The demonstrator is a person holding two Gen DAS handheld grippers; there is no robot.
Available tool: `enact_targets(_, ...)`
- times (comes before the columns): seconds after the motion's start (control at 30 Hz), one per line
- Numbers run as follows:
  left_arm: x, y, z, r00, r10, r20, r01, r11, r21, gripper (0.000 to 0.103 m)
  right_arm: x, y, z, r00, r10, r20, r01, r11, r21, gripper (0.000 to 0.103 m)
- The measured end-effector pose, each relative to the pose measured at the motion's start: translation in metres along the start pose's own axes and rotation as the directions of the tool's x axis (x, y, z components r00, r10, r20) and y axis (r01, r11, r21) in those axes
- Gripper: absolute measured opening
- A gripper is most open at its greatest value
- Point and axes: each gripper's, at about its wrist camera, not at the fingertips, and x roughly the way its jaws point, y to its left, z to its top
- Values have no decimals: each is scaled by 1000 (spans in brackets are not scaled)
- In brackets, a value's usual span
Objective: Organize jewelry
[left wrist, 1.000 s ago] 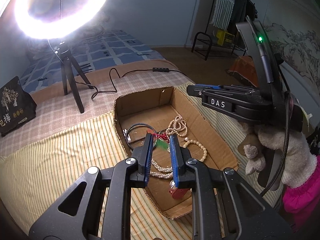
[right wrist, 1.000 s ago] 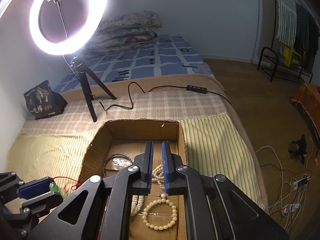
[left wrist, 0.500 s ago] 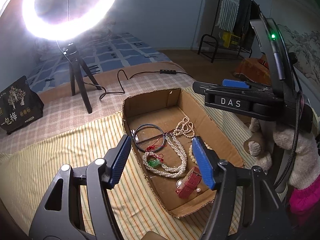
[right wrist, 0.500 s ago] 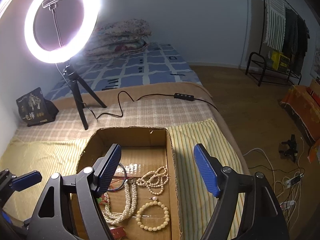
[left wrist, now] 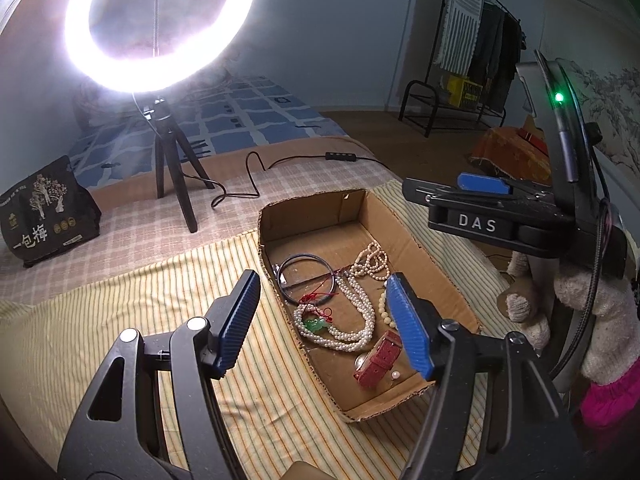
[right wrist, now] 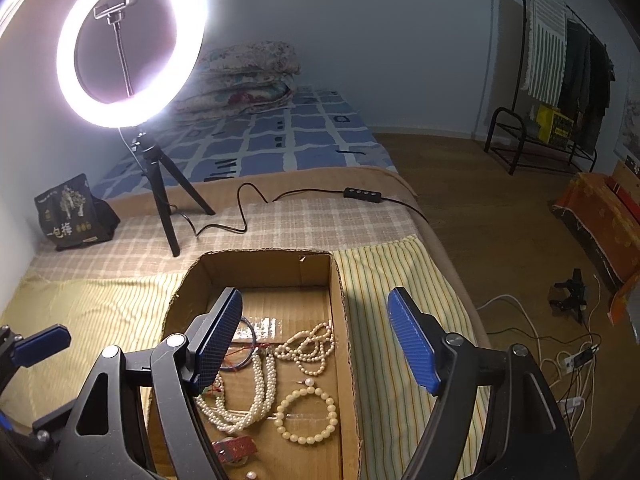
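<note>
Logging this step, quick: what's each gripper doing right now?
Left gripper: open, holding nothing, jaws just opened.
Right gripper: open, holding nothing, jaws just opened.

ring light [right wrist: 132,44] on tripod [right wrist: 160,184] | black pouch [right wrist: 74,212] | folded quilt [right wrist: 244,76] | clothes rack [right wrist: 560,80]

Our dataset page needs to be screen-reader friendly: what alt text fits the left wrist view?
An open left claw hovers over a cardboard box of jewelry on a striped cloth: pearl necklace, red watch strap, dark bangle. A ring light glows behind.
</note>
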Motion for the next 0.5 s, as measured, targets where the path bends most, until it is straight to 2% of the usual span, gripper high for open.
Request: enact_targets(0.5, -39, 14, -5, 998, 32, 53, -32, 999, -10, 68, -34, 18, -9, 1000, -6, 28, 7, 1000, -11, 75)
